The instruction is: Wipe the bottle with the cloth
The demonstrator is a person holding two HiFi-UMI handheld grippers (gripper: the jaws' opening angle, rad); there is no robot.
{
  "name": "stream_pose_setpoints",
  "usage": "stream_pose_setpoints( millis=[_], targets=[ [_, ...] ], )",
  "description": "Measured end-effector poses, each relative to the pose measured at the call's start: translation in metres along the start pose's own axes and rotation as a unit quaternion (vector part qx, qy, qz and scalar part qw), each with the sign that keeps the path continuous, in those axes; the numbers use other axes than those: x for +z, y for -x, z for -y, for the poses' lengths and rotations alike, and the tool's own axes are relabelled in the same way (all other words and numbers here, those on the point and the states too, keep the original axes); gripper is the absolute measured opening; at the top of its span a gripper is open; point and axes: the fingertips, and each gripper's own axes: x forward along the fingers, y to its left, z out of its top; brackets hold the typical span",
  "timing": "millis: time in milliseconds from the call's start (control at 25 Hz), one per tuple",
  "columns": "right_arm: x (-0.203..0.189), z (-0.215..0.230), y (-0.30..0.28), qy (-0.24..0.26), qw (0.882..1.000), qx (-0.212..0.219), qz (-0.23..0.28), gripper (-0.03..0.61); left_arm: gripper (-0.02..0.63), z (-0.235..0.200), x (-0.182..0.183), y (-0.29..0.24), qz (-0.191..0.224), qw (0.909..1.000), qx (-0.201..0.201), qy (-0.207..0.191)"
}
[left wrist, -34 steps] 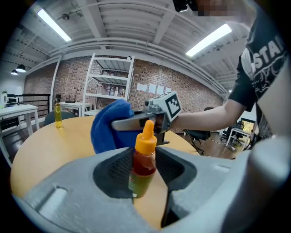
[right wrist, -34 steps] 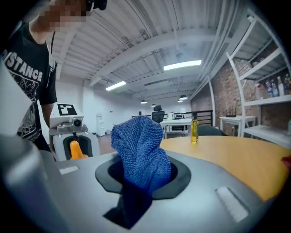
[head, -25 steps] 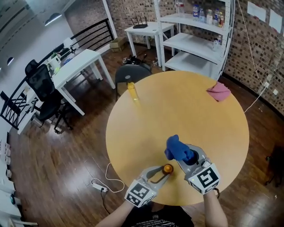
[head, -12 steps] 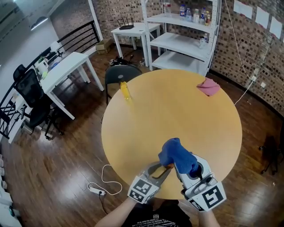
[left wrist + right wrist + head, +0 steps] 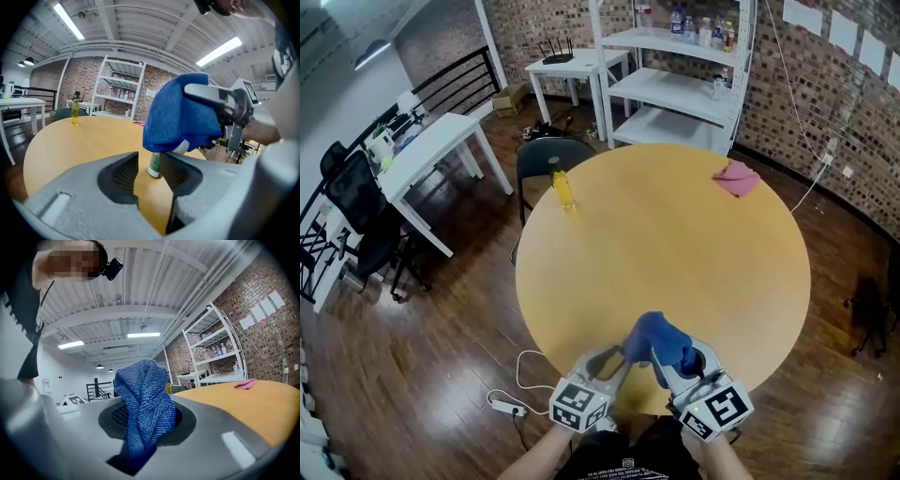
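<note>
Head view — cloth [image 5: 656,337] now covers bottle [image 5: 155,165] cap | left gripper [image 5: 621,361] grips bottle

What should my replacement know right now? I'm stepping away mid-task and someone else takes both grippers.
Left claw shut on the small bottle, at the near edge of the table.
Right claw shut on the blue cloth, draped over the bottle's top.
Done: both grasped, cloth on bottle.
Left: wipe the labelled body, which shows bare.
Yellow bottle and pink cloth sit across the table.
</note>
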Motion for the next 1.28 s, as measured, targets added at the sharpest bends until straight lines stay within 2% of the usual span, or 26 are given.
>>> stream_pose_setpoints(
  millis=[200,520,920,1280],
  targets=[
    [-0.037,0.01,-0.008,-0.047,0.998,-0.02,-0.022,0.092,0.147,-0.013,0.011,0.022,0.018,0.9997,0.016,0.001],
    [-0.067,0.012,-0.014,-0.099,0.993,-0.052,-0.029,0.091,0.147,-0.015,0.04,0.039,0.05,0.9986,-0.005,-0.013],
    [-0.094,0.018,-0.012,-0.189,0.978,-0.078,-0.032,0.091,0.147,0.007,0.055,0.041,0.066,0.9961,-0.048,-0.033],
    [-0.113,0.022,-0.01,-0.268,0.958,-0.099,-0.014,0.091,0.147,0.018,0.05,0.044,0.057,0.9946,-0.073,-0.048]
  ],
)
